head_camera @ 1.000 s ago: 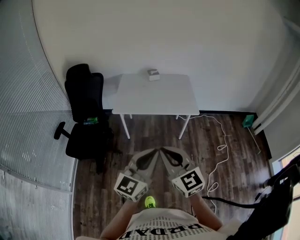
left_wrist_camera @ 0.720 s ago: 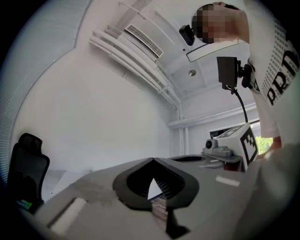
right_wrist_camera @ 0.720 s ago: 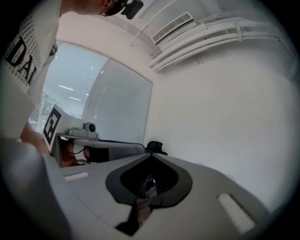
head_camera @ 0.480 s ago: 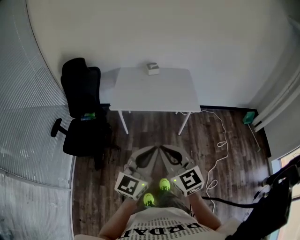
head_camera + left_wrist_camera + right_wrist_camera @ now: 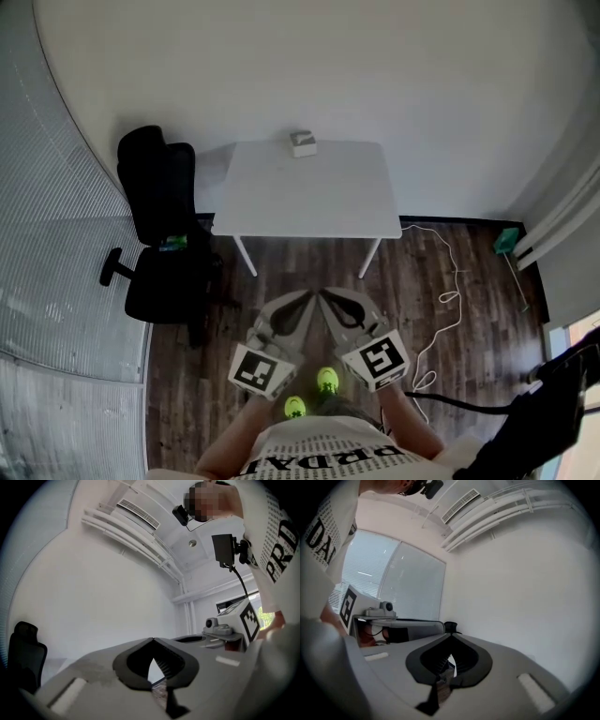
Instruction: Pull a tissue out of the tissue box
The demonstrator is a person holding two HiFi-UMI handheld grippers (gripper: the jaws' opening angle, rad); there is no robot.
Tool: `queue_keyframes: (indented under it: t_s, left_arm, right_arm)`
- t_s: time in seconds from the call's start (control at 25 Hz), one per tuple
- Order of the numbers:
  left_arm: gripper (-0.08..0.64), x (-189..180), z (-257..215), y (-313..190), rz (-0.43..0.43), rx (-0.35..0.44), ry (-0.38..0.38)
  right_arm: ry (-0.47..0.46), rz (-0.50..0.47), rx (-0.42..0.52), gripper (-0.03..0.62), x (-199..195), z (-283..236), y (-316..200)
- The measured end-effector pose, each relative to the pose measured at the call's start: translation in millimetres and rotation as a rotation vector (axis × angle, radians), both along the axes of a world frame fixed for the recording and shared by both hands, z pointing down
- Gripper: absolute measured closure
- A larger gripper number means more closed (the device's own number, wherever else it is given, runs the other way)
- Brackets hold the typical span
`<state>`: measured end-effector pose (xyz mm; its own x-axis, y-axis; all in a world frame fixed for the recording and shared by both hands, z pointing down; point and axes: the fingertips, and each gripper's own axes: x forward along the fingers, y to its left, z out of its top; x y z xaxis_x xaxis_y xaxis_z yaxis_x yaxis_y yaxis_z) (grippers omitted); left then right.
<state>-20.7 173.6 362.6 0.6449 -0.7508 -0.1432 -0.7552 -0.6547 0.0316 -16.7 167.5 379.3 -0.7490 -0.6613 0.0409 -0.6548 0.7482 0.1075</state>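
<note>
A small pale tissue box [image 5: 302, 143] stands at the far edge of the white table [image 5: 309, 197], close to the wall. I hold both grippers low in front of my body, well short of the table. The left gripper [image 5: 309, 294] and right gripper [image 5: 322, 294] point toward the table with their tips almost touching each other. Both are shut, tips met, with nothing between the jaws. In the left gripper view the left gripper [image 5: 151, 639] faces a bare white wall; the right gripper view shows the right gripper [image 5: 451, 634] facing wall and window blinds.
A black office chair [image 5: 159, 230] stands left of the table. A white cable [image 5: 441, 300] trails over the dark wood floor at right, by a black stand [image 5: 544, 403]. A curved glass wall with blinds [image 5: 56, 281] runs along the left. My bright green shoes [image 5: 311, 392] show below the grippers.
The table and chair have slid down and grown in view as I walk toward them. Both grippers stay shut and keep their place before my body; a second green shoe has appeared.
</note>
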Motion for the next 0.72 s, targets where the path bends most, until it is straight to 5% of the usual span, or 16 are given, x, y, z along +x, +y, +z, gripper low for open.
queue_keyframes:
  t_s: [0.72]
  left_arm:
    - [0.569, 52.8, -1.3, -115.0, -0.061, 0.002, -0.008]
  right_arm:
    - [0.019, -0.081, 0.027, 0.594, 51.8, -1.5, -116.3]
